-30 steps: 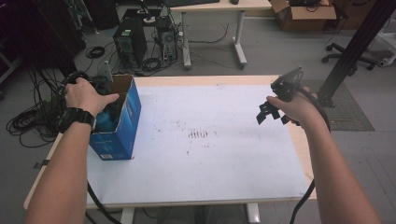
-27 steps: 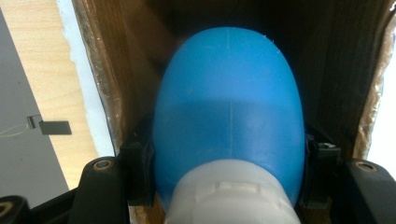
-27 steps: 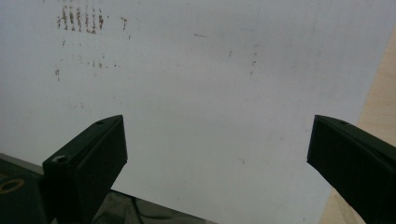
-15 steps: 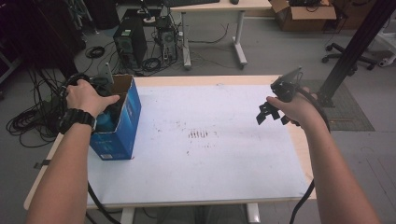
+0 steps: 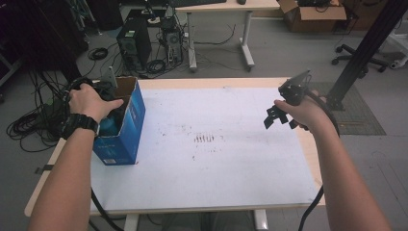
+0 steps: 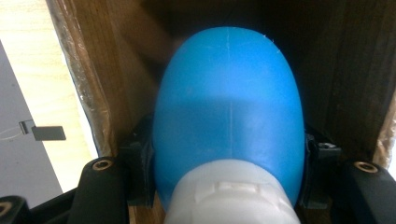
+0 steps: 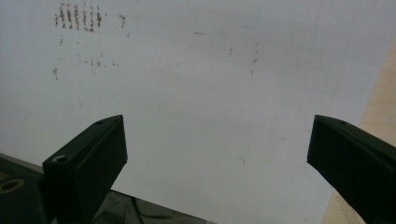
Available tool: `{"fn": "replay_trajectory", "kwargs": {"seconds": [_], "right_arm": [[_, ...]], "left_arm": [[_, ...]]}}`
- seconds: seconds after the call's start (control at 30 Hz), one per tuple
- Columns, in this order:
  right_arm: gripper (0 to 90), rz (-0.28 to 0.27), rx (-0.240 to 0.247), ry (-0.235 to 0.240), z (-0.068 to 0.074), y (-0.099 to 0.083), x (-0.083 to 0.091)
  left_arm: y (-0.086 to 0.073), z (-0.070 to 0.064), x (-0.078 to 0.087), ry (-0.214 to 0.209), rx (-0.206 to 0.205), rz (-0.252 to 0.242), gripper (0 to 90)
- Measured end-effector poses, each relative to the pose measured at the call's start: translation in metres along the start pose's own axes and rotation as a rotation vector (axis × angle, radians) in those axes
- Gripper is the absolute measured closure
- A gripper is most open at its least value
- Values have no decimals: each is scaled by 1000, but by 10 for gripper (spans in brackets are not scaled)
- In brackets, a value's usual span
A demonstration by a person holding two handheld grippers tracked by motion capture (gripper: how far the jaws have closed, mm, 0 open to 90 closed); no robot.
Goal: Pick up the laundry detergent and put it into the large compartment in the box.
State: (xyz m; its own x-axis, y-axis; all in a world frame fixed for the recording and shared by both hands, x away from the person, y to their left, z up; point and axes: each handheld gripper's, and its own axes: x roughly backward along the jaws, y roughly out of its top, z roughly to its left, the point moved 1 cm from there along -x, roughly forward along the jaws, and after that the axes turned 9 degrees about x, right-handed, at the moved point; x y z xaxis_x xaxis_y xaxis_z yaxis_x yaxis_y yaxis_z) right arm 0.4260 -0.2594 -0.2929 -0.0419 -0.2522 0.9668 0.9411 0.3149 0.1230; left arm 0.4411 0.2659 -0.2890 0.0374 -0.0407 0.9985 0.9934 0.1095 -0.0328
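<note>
Comparing this moment with the two before it, almost nothing has shifted: the left tongs (image 5: 109, 103) stay sunk in the open top of the blue box (image 5: 126, 139) at the left edge of the surface (image 5: 202, 183), and the right tongs (image 5: 278, 117) still hover above the right side of the white sheet (image 5: 207, 168). Seen from the left gripper view, the jaws sit closed against both sides of a blue bottle (image 6: 229, 112) with a white cap (image 6: 231, 196), down between the brown inner walls. The right jaws stand wide apart, holding nothing. Such stillness suggests the grip is set and the lift out of the box not yet begun.
</note>
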Motion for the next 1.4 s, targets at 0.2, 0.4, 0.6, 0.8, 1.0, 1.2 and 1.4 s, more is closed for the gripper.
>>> {"fn": "replay_trajectory", "kwargs": {"seconds": [0.2, 0.4, 0.6, 0.8, 1.0, 1.2, 1.4], "right_arm": [[50, 2, -1, 1, -1, -1, 0], [50, 0, -1, 4, -1, -1, -1], [50, 0, -2, 3, -3, -2, -1], [50, -2, 2, 5, -3, -3, -1], [50, -1, -2, 7, -3, -4, 0], [50, -5, 1, 10, -3, -4, 0], [50, -8, -3, 11, -5, -6, 2]], "left_arm": [[1, 0, 0, -4, -2, -7, 370], [1, 0, 0, -7, -2, -10, 366], [0, 0, 4, -15, 2, -20, 334], [-1, -1, 9, -12, 5, -22, 305], [-2, -2, 19, -9, 7, -34, 278], [-4, -5, 28, -11, -8, -41, 254], [-6, -9, 41, 1, -17, -60, 229]]}}
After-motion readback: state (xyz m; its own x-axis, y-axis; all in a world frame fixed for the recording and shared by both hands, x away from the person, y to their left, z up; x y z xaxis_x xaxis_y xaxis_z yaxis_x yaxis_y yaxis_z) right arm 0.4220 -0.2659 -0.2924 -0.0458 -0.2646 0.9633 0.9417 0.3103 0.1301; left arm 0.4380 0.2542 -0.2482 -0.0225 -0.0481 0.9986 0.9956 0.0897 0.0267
